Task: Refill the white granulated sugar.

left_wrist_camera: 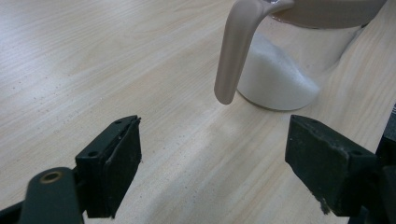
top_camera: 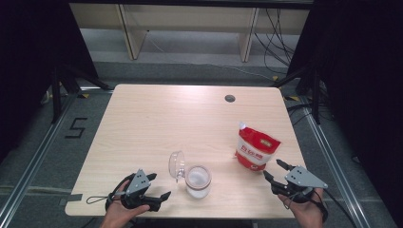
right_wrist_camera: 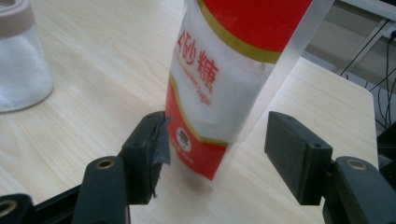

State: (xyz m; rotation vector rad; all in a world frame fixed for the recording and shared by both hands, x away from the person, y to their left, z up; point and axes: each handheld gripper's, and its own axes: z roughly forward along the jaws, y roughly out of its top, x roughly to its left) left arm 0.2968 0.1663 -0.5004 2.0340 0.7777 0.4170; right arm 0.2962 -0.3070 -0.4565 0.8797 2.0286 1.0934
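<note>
A red-and-white plastic sugar bag [top_camera: 256, 149] stands upright at the right of a pale wood-grain table [top_camera: 157, 123], its cut top corner peeled open. Lower centre in the high view sits a clear glass jar [top_camera: 197, 180] with a beige rim, white sugar heaped inside, its hinged lid [top_camera: 177, 165] tipped open to the left.

The right tongs [top_camera: 273, 170], held in a hand at lower right, are spread wide just short of the bag. The right gripper view shows the black padded jaws flanking the bag's lower edge without pressing on it, along with the bag's glossy film, gold trim and red lettering.

The left tongs [top_camera: 159, 186], at lower left, are also wide open and empty. The left gripper view reveals the jar's curved beige clasp [left_wrist_camera: 236, 51] hanging ahead of them.

A dark round cable hole [top_camera: 230, 98] marks the table's far edge, and black curtains hang at both sides.
</note>
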